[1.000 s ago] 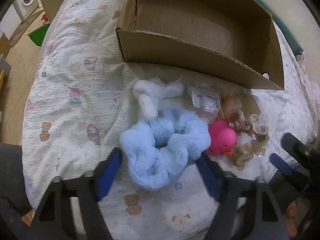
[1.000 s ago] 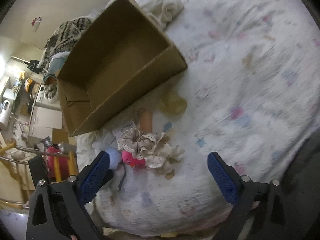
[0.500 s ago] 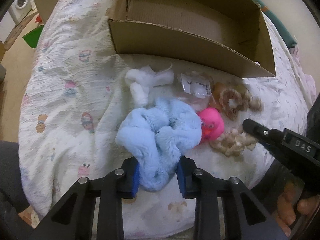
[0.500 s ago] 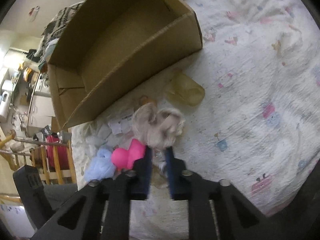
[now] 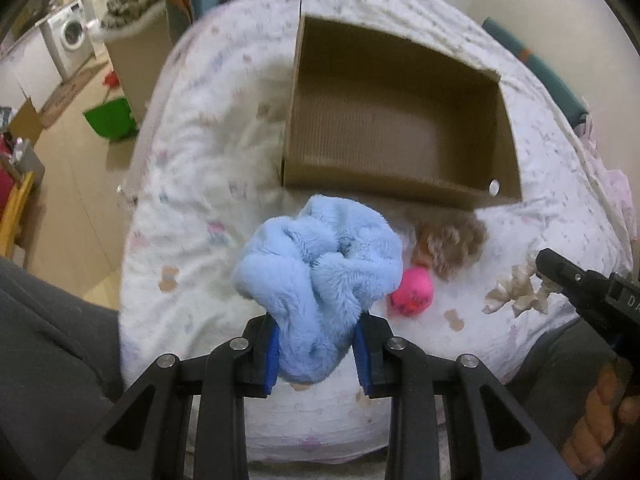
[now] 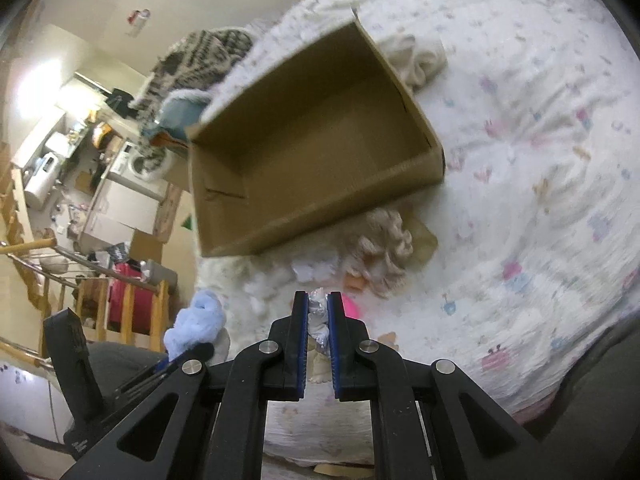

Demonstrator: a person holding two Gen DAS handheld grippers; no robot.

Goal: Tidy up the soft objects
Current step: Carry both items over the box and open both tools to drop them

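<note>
My left gripper [image 5: 316, 344] is shut on a fluffy light-blue scrunchie [image 5: 320, 268] and holds it above the bed, in front of an empty open cardboard box [image 5: 396, 128]. My right gripper [image 6: 318, 312] is shut on a cream lace scrunchie [image 6: 319, 322], which also shows in the left wrist view [image 5: 518, 292] hanging from its tip. A pink rubber duck [image 5: 412, 294] and a beige curly scrunchie [image 5: 452, 246] lie on the bed between the grippers. The box shows in the right wrist view [image 6: 316, 148] too.
The bed has a white printed quilt [image 5: 192, 208]. A white fluffy item and a tagged packet [image 6: 316, 270] lie by the box's front wall. A cream cloth [image 6: 416, 58] lies behind the box. The bed's left edge drops to a cluttered floor.
Both grippers have risen off the bed with their scrunchies. The blue scrunchie now hangs clear of the quilt, and the cream lace one has been pulled away from the duck.
</note>
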